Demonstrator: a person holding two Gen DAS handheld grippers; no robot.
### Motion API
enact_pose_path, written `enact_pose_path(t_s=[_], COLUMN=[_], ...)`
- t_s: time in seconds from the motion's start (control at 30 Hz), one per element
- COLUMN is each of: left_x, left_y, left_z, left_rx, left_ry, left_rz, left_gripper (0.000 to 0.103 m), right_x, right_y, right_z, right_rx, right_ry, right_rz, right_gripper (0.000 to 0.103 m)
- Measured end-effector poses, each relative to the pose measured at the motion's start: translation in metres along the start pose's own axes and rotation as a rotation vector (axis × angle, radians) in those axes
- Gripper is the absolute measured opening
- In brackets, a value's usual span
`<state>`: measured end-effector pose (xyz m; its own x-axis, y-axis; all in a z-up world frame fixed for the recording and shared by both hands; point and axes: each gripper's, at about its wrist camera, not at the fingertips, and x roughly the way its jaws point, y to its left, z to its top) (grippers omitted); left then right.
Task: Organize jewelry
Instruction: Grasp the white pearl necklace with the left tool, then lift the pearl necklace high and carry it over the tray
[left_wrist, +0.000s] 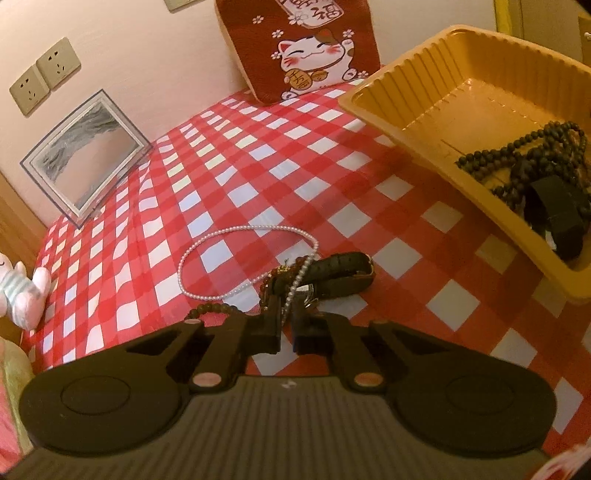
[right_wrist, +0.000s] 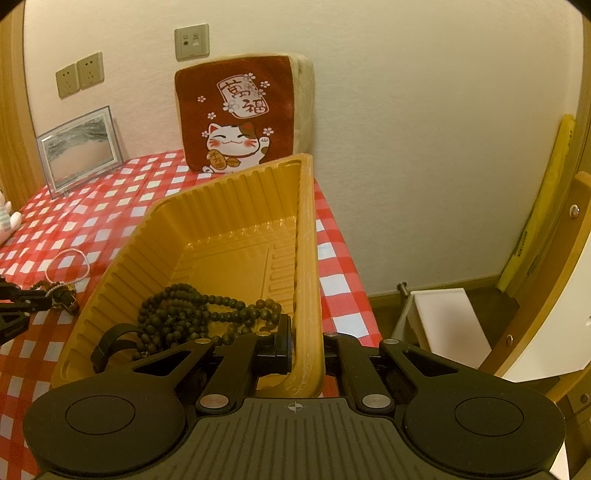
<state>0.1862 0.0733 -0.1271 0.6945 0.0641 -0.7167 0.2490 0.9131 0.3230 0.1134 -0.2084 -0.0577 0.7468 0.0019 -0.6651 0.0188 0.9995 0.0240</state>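
Pearl necklace (left_wrist: 236, 258) lies looped on red-check tablecloth (left_wrist: 258, 147), one strand running up btwn left gripper (left_wrist: 287, 314) jaws, which are closed on it, beside a black watch strap (left_wrist: 343, 267) & brown beads. Right gripper (right_wrist: 306, 343) clamps rim of yellow tray (right_wrist: 221, 206), w/ dark bead strings (right_wrist: 192, 310) inside. Cat cushion (right_wrist: 240, 114) stands behind against the wall.

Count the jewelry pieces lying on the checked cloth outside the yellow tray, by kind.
pearl strand: 1
strap watch: 1
brown bead strand: 1, as far as the tangle shows
Total outside the tray: 3
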Motion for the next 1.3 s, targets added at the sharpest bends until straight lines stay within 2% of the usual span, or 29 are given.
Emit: enact_pose_path(t_s=[0.3,0.67,0.9,1.17,1.3], left_x=[-0.027,-0.094,-0.129,-0.163,-0.169], left_y=[0.007,0.073,0.104,0.101,0.088], left_z=[0.006,0.045,0.075,0.104,0.116], left_rx=[-0.038,-0.209,-0.268,-0.269,-0.281], left_ry=[-0.04,-0.203,-0.307,-0.407,-0.428], left_rz=[-0.035,-0.035,-0.06,-0.132,-0.203], left_gripper=[0.002,0.002,0.002,0.002,0.002], right_x=[0.0,0.0,-0.001,-0.001,-0.002], right_y=[-0.001,-0.001,-0.001,-0.001,-0.001], right_z=[-0.001,-0.001,-0.001,0.0,0.002], right_rx=[0.002,0.005,0.006,0.009,0.006], right_ry=[0.002,0.002,0.002,-0.001,-0.002], right_rz=[0.003,0.005,0.009,0.014,0.016], right_gripper=[0.005,0.005,0.005,0.005,0.005])
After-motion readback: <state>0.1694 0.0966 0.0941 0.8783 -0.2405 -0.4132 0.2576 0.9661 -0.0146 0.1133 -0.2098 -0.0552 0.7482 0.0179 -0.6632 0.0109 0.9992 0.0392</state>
